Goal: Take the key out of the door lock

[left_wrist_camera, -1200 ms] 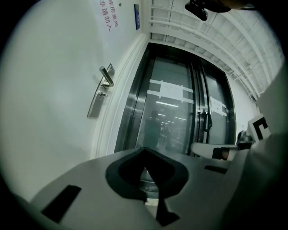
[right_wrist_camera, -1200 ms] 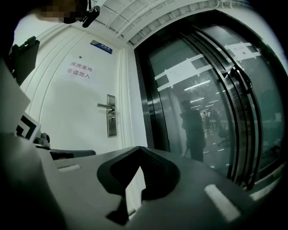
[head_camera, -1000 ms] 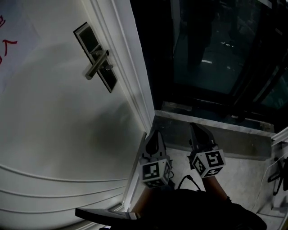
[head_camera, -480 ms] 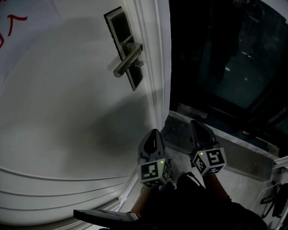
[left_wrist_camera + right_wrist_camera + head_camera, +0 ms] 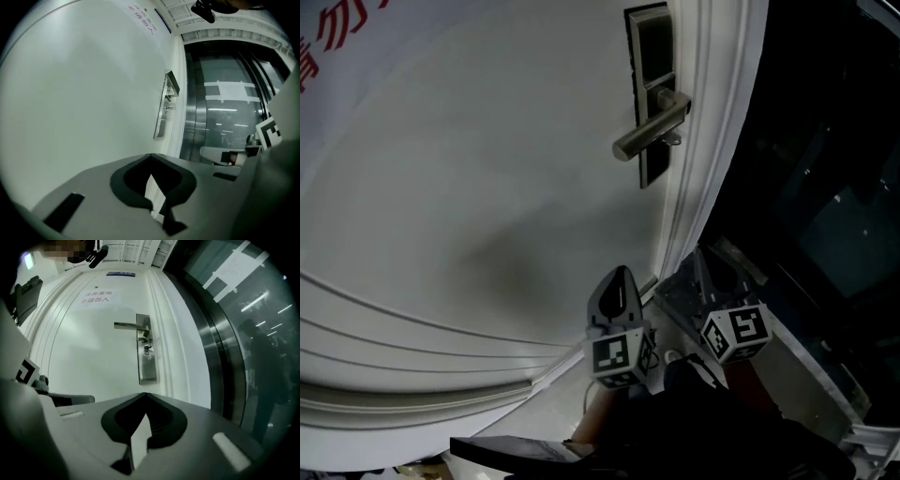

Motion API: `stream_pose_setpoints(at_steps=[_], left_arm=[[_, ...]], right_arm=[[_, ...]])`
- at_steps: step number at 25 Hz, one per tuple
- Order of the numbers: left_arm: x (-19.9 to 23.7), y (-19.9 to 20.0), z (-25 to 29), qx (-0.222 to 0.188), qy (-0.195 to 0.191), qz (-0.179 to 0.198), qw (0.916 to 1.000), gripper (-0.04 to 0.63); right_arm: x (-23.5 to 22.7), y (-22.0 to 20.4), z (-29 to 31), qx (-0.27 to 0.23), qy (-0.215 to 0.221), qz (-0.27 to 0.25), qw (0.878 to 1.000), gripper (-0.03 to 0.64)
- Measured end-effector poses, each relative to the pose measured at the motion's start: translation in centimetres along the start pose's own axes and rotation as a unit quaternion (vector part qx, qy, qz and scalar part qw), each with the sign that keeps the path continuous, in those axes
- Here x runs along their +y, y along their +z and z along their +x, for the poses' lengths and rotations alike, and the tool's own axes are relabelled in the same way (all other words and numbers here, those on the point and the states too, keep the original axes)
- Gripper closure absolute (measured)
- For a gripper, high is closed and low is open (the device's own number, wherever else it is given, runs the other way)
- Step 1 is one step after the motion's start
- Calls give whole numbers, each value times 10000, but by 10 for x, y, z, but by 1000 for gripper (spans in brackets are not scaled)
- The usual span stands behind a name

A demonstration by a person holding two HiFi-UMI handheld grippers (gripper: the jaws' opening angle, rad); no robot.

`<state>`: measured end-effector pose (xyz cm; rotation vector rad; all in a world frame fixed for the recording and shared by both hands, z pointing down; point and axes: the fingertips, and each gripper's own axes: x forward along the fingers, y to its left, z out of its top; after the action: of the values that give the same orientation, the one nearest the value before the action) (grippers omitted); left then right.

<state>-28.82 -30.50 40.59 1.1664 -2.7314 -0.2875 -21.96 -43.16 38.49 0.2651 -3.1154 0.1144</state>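
The white door [image 5: 469, 187] carries a dark lock plate [image 5: 652, 89] with a metal lever handle [image 5: 649, 131]. A small key [image 5: 673, 141] sticks out just under the lever. In the right gripper view the plate [image 5: 145, 357], handle [image 5: 130, 325] and key [image 5: 147, 349] face me straight on, well beyond the jaws. The left gripper view shows the plate [image 5: 165, 107] edge-on and far off. My left gripper [image 5: 619, 277] and right gripper [image 5: 706, 262] hang low, side by side, far below the lock. Both are shut with nothing held.
The door's moulded edge [image 5: 703, 150] runs down beside the lock. Dark glass panels [image 5: 243, 343] stand to the right of the door. Red characters [image 5: 96, 297] are printed on the door above the handle. A stone threshold [image 5: 787, 366] lies at the lower right.
The head view has swung, so the lock and handle now sit further right and higher. Both grippers keep about the same low place in the view, still shut.
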Motion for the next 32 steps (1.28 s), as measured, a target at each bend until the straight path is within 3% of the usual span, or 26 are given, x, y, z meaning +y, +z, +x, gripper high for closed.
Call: stream_pose_setpoints(at_steps=[11,17,26,29,32], left_arm=[[11,24,11,-450,1151,20,9923,595],[7,40,7,-757,1497,226,9856,595],[18,43,-12,-682,1909,292,9788,595],[24,48,-19,-712,2000,267,9768,595],[29,57,-18,-795,1975,283,9767,595]], right_arm=[[4,17,53,7,1386,-290,9899,617],[18,25,61,-103,2029,-372,9784,617],[47,31,70,-221,2629,-410,9637,617],[61,39,69,-403,2979,-569,9521,616],[75,55,63,-675,3393,-1009,9328,617]])
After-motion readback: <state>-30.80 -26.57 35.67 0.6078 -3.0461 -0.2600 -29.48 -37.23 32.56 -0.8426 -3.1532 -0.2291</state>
